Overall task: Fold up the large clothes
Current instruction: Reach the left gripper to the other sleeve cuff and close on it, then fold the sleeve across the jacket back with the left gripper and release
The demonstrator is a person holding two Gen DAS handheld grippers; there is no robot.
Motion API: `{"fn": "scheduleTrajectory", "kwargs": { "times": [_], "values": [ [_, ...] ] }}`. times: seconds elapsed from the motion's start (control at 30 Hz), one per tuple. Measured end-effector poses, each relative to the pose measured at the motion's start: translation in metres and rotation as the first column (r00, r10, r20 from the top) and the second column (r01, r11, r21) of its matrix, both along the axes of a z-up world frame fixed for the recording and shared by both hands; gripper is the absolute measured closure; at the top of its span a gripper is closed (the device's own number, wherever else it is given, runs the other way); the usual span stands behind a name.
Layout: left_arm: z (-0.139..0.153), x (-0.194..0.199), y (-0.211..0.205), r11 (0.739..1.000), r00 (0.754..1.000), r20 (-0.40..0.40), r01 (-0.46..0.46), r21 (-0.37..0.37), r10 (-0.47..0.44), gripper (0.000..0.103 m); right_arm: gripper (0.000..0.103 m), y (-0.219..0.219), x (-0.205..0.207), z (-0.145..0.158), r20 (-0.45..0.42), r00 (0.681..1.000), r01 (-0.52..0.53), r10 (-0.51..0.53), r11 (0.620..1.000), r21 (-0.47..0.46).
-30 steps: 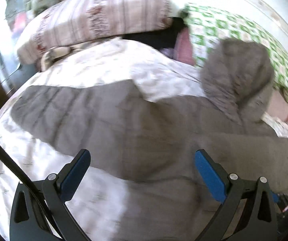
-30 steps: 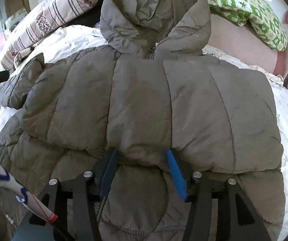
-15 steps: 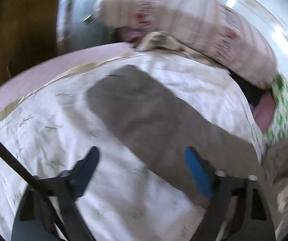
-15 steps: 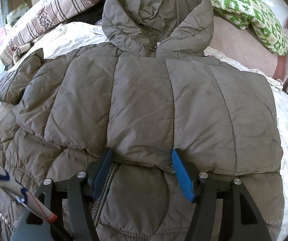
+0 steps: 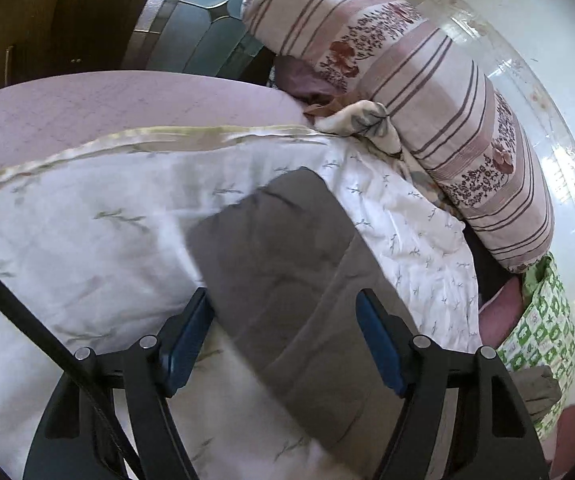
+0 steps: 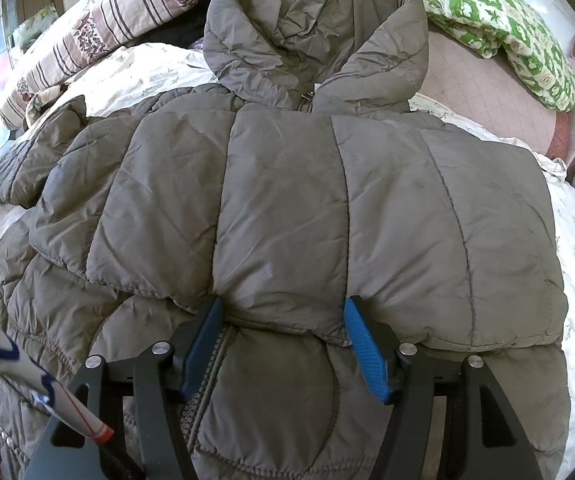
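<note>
A grey hooded puffer jacket (image 6: 287, 200) lies front-up on the bed, hood (image 6: 311, 28) toward the pillows. One side is folded across the chest. My right gripper (image 6: 283, 320) rests at that fold's lower edge. Its blue pads stand apart, and the puffy edge bulges between them without being pinched. In the left wrist view the jacket's outstretched sleeve (image 5: 287, 248) lies flat on the white sheet. My left gripper (image 5: 285, 320) straddles the sleeve near its cuff end. Its jaws are closing with the sleeve between them, and the pads do not squeeze it.
A striped pillow (image 5: 427, 100) and a green-and-white pillow (image 6: 499, 20) lie at the head of the bed. The leaf-print sheet (image 5: 87, 240) ends at a bare pink mattress (image 5: 107, 112). Dark wooden furniture (image 5: 27, 20) stands beyond. A black cable (image 5: 27, 320) crosses the left view.
The left gripper swept from over the jacket's body out to the sleeve's end, rolling as it went, and its jaws narrowed. The right gripper stayed put and its jaws widened a little.
</note>
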State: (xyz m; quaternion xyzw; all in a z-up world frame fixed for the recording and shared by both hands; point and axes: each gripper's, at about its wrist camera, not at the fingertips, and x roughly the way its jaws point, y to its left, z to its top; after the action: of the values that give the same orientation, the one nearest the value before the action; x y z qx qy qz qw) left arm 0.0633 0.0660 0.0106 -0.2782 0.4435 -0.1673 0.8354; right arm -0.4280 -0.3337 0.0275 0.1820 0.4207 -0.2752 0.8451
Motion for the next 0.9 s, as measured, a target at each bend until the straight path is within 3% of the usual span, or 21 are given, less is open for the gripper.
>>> {"fn": "scheduleTrajectory", "kwargs": {
  "times": [0.03, 0.07, 0.13, 0.23, 0.4, 0.63, 0.9],
  "values": [
    [0.0, 0.001, -0.004, 1.0, 1.0, 0.011, -0.006, 0.018, 0.006, 0.059, 0.035, 0.0, 0.0, 0.0, 0.001, 1.0, 0.0, 0.0, 1.0, 0.002],
    [-0.002, 0.002, -0.009, 0.999, 1.0, 0.0, -0.008, 0.041, 0.008, 0.09, 0.035, -0.001, 0.0, 0.0, 0.003, 1.0, 0.0, 0.0, 1.0, 0.004],
    [-0.004, 0.002, -0.009, 0.999, 1.0, -0.007, -0.016, 0.033, 0.016, 0.09, 0.035, -0.001, -0.001, 0.0, 0.007, 1.0, -0.001, 0.001, 1.0, 0.009],
    [0.014, -0.01, -0.014, 0.997, 0.999, 0.038, -0.025, 0.079, 0.022, 0.09, 0.035, -0.001, -0.001, 0.001, 0.01, 1.0, 0.001, -0.001, 1.0, 0.01],
    [0.067, -0.037, -0.023, 0.997, 0.986, 0.165, -0.011, 0.076, -0.002, 0.09, 0.035, -0.005, -0.009, 0.01, 0.052, 0.999, 0.011, -0.013, 0.999, 0.038],
    [0.155, -0.093, -0.049, 0.994, 0.929, 0.355, 0.097, 0.05, -0.109, 0.09, 0.035, -0.022, -0.039, 0.043, 0.203, 0.973, 0.092, -0.106, 0.993, 0.077],
    [0.218, -0.166, -0.097, 0.965, 0.84, 0.482, 0.258, 0.053, -0.25, 0.09, 0.035, -0.047, -0.086, 0.071, 0.356, 0.897, 0.236, -0.26, 0.965, 0.11]
  ]
}}
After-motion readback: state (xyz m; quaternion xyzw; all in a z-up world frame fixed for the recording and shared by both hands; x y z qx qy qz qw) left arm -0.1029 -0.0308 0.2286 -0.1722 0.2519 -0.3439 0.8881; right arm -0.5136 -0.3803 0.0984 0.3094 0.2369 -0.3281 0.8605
